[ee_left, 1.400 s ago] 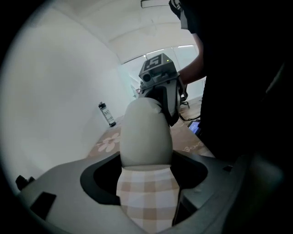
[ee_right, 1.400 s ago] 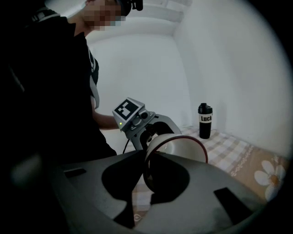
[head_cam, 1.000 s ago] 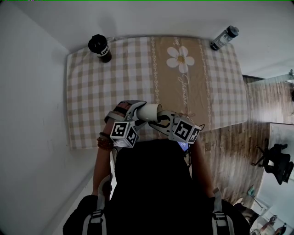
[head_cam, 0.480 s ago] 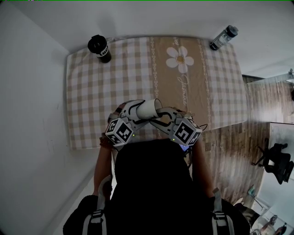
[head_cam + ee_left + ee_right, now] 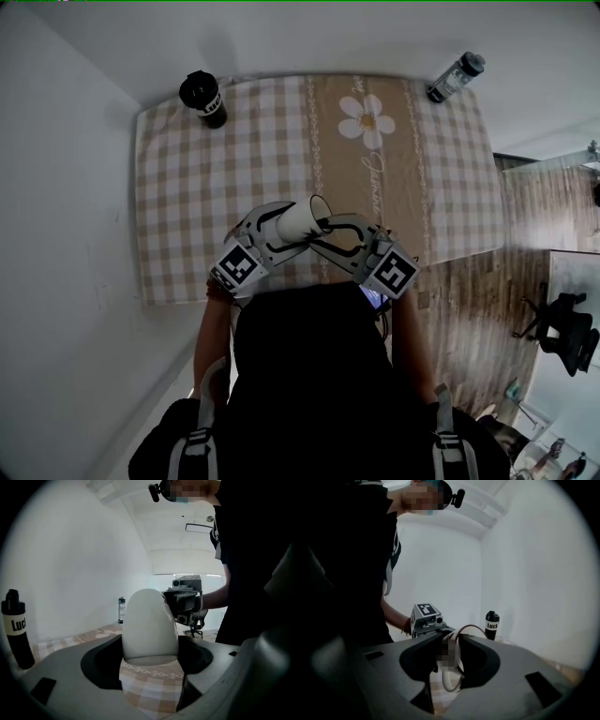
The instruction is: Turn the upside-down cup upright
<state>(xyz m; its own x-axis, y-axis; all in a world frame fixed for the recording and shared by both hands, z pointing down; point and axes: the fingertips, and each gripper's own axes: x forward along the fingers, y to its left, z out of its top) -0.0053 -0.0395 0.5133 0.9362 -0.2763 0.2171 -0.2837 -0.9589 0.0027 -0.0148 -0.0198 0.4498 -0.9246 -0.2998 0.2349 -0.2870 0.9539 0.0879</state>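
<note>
Tabletop first: the long surface under its beige-and-white checked cloth (image 5: 187, 187) lies below both your hands, and the work hangs in the air close to its near edge, about midway along. The tall black bottle (image 5: 203, 97) at the far left corner and the clear plastic bottle (image 5: 457, 77) at the far right corner are well apart from it.

Your left gripper (image 5: 275, 220) is clamped across the body of the white tapered cup (image 5: 298, 221) and alone carries it. Your right gripper (image 5: 330, 228) faces it from the other side. Its jaws have just been opening and now stand slack, with the cup's thin rim (image 5: 449, 679) between them but not pinched.

What the next move turns on is the cup's long axis. It runs roughly from your left gripper to your right one, lying nearer level than upright. The closed base points back toward your left hand and the open mouth toward your right.

By my judgement the flip is about half done. Your left wrist has to finish the roll that brings the mouth up, once the right jaws are clear of the rim.
</note>
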